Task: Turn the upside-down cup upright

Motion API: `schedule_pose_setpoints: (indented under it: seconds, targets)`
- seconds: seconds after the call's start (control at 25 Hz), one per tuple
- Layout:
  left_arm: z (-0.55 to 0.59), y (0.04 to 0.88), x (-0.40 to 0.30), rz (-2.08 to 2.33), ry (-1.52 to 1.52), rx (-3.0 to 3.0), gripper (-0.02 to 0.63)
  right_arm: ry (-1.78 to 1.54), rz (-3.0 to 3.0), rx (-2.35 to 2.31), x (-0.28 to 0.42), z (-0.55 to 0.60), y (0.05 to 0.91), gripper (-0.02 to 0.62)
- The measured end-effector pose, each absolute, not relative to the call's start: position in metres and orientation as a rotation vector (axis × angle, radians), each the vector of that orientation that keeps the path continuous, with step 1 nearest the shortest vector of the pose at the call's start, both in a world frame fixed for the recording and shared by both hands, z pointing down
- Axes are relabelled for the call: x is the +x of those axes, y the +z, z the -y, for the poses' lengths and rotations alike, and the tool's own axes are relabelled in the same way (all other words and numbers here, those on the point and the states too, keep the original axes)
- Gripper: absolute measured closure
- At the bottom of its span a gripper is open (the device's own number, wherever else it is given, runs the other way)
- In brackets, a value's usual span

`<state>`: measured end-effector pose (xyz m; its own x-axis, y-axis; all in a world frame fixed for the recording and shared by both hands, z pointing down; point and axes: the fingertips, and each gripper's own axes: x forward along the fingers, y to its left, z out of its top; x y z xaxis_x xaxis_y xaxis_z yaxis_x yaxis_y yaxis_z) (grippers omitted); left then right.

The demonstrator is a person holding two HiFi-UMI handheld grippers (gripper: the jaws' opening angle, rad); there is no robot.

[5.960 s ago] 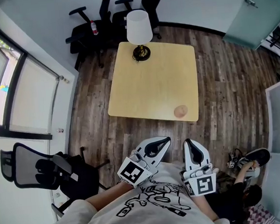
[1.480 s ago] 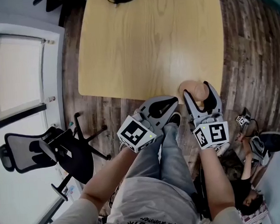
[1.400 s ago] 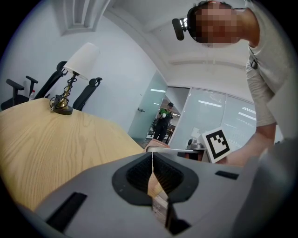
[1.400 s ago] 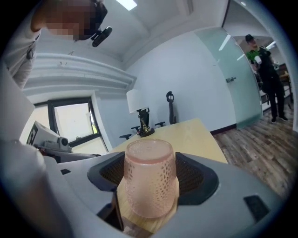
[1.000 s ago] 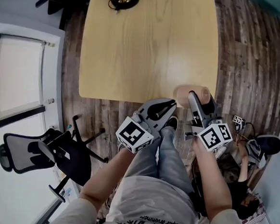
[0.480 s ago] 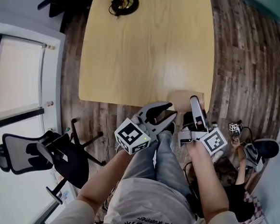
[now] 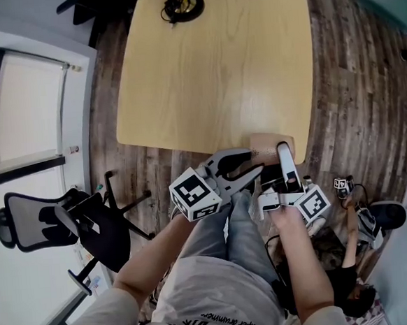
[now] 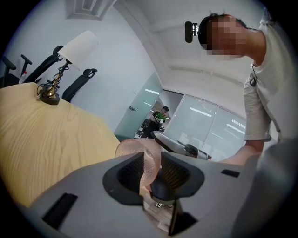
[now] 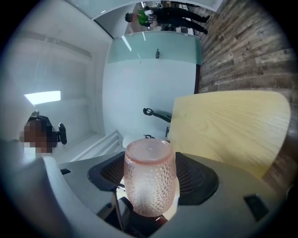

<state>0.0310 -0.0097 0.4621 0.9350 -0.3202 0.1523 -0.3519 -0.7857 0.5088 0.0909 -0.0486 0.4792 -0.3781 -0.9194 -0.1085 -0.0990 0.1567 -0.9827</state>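
Note:
A pink dimpled cup [image 7: 269,143] [image 9: 149,176] is off the table, lying on its side over the near right corner of the wooden table [image 7: 210,66]. My right gripper [image 7: 276,154] [image 9: 150,174] is rolled sideways and shut on the cup's body. My left gripper [image 7: 257,159] [image 8: 151,167] reaches in from the left. Its jaws have just been opening, and the cup's thin wall [image 8: 135,148] stands between its pads. I cannot see a firm press there.
A table lamp [image 7: 180,2] [image 8: 65,60] stands at the table's far edge. A black office chair [image 7: 68,225] is on the left, on the wooden floor. Another person [image 7: 366,265] sits on the floor at the lower right. My legs are right below the grippers.
The right gripper has rolled with the cup and drawn it back from the table corner. The left gripper's jaws have opened and come up around the cup's rim.

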Motion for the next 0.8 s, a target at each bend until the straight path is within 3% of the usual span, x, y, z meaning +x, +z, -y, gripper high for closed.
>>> schedule_pose_setpoints:
  seconds: [0.2, 0.36, 0.8]
  targets:
    - [0.009, 0.457, 0.035, 0.439, 0.066, 2.543, 0.499, -1.341, -1.559, -0.908, 0.088, 0.048, 0.481, 0.277]
    - [0.004, 0.454, 0.038, 0.397, 0.068, 2.547, 0.557, -1.345, -1.536, -0.882, 0.088, 0.046, 0.483, 0.278]
    - [-0.005, 0.448, 0.045, 0.278, 0.054, 2.52, 0.586, -1.285, -1.631, -0.831, 0.083, 0.043, 0.472, 0.276]
